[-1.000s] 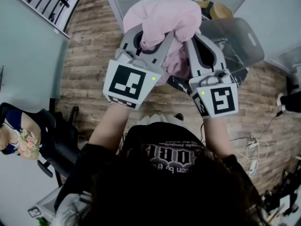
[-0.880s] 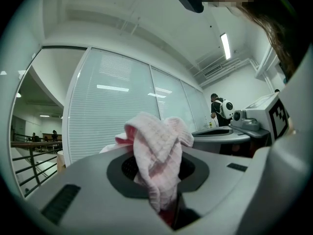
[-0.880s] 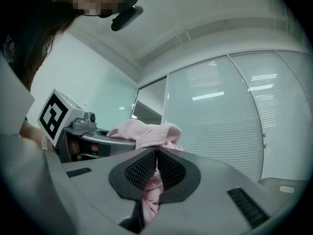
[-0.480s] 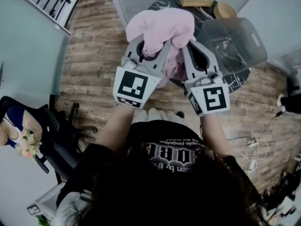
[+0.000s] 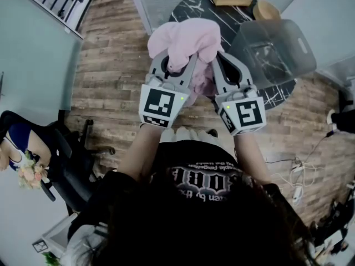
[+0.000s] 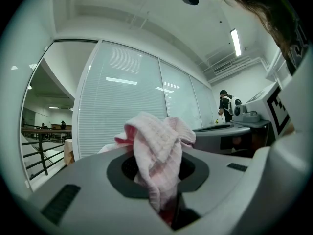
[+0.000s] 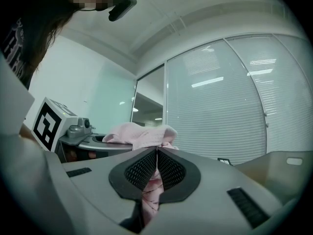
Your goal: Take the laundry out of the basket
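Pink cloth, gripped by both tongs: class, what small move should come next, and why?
Probably carry the pink cloth forward and lower it onto the dark table: left tongs and right tongs both clamp it, raised outside the clear bin.

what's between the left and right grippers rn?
A bunched pink cloth, gripped by both the left gripper and the right gripper; it fills the gap between them in the head view.
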Demonstrator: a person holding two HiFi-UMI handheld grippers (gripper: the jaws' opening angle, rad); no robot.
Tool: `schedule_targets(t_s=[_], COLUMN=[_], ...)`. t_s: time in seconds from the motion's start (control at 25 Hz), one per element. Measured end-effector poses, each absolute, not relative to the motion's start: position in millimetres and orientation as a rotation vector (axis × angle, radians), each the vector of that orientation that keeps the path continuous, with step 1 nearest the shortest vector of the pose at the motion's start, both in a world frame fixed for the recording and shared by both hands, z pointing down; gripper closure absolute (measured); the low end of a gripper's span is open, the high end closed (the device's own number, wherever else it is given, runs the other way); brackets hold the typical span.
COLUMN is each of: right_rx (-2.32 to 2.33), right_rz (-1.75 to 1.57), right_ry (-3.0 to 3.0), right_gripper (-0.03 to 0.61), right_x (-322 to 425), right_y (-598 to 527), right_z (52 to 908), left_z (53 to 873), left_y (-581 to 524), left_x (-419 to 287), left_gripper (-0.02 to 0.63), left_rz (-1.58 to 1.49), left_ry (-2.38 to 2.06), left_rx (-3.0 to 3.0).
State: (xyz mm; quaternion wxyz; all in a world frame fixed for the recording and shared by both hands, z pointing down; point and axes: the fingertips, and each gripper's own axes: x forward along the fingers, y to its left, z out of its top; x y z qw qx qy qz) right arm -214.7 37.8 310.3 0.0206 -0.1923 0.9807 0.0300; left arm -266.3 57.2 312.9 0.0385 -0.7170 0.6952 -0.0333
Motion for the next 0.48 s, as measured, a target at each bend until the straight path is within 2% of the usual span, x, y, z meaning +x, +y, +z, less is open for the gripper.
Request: schedule_targets(t_s=[0.48], right_rx=[-0.564], right_rz=[0.051], right_ry=[3.075], right_gripper=[0.55], right_x=[-219.9], right_y=[43.2], right_z=[331.6], left_z=[337.9], left_y=[64.6], left_x=[-276.6], left_gripper=[0.526], left_rz=[-0.126], left_ry=[2.209], left_rx=[-2.182])
